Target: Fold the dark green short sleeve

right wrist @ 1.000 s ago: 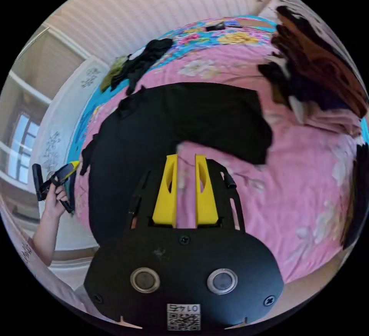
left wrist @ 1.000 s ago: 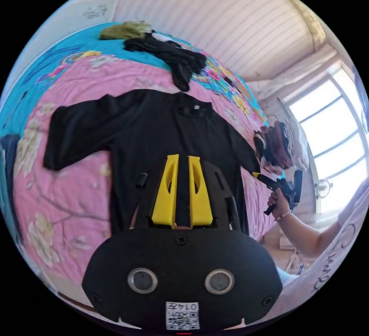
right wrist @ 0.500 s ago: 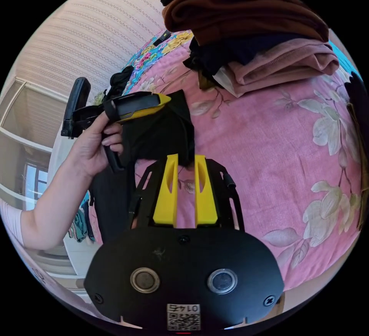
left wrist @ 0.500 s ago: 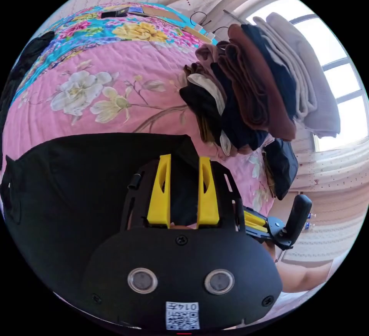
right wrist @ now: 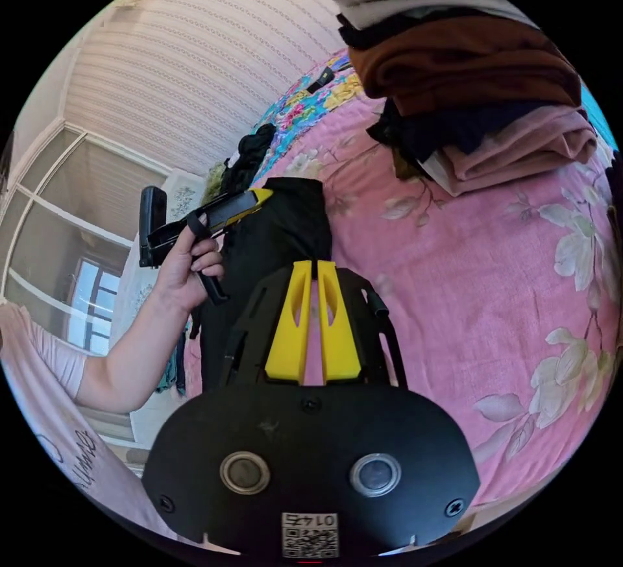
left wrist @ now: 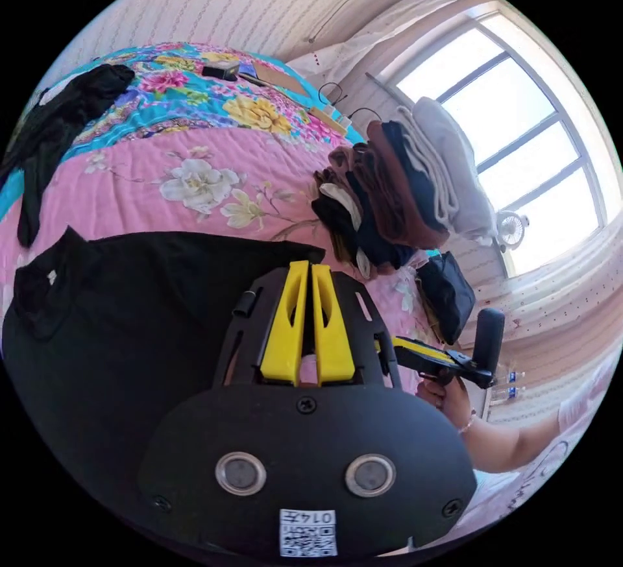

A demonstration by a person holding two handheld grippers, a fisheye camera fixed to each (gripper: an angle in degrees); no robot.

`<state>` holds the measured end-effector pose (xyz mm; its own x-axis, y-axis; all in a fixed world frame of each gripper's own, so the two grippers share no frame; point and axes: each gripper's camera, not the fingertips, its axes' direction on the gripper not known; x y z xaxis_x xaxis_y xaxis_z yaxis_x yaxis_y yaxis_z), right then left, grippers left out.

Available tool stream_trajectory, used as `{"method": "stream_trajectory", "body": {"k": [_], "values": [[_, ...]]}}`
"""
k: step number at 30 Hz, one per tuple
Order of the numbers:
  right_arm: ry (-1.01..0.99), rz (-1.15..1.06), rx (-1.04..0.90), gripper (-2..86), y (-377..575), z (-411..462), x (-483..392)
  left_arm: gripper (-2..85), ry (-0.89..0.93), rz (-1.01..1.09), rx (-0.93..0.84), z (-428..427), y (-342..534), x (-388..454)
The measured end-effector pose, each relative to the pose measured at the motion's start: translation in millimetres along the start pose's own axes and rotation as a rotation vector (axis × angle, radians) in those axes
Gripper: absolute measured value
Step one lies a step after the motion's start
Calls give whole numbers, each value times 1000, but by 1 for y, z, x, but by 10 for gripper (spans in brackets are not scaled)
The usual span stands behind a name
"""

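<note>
— What did we see, biggest first?

— A bed under a pink floral quilt (left wrist: 195, 158), and on it the dark green short-sleeved shirt (left wrist: 130, 307), spread flat; in the right gripper view it lay as a narrow strip (right wrist: 285, 229). Beside it stood a stack of folded brown, navy and grey clothes (left wrist: 402, 197).

— And the tools?

— Our left hand-held gripper (left wrist: 305, 272) had its yellow jaws nearly together over the shirt's edge; whether they pinched cloth, we couldn't tell. The right hand-held gripper (right wrist: 316, 268) looked likewise, at the shirt's corner.
</note>
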<state>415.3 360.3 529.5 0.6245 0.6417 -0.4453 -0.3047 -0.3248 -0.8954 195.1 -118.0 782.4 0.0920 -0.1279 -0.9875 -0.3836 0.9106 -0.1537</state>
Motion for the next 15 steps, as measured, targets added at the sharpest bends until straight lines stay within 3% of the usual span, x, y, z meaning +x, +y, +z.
{"method": "stream_trajectory", "body": {"k": [9,15], "values": [[-149,-328,-212,6,19,59,-101,-10,-177,-228,129,-155,96,-87],[-126,-416,-395,7,45,110,-132,-9,-195,-406,91,-182,146,-151]]}}
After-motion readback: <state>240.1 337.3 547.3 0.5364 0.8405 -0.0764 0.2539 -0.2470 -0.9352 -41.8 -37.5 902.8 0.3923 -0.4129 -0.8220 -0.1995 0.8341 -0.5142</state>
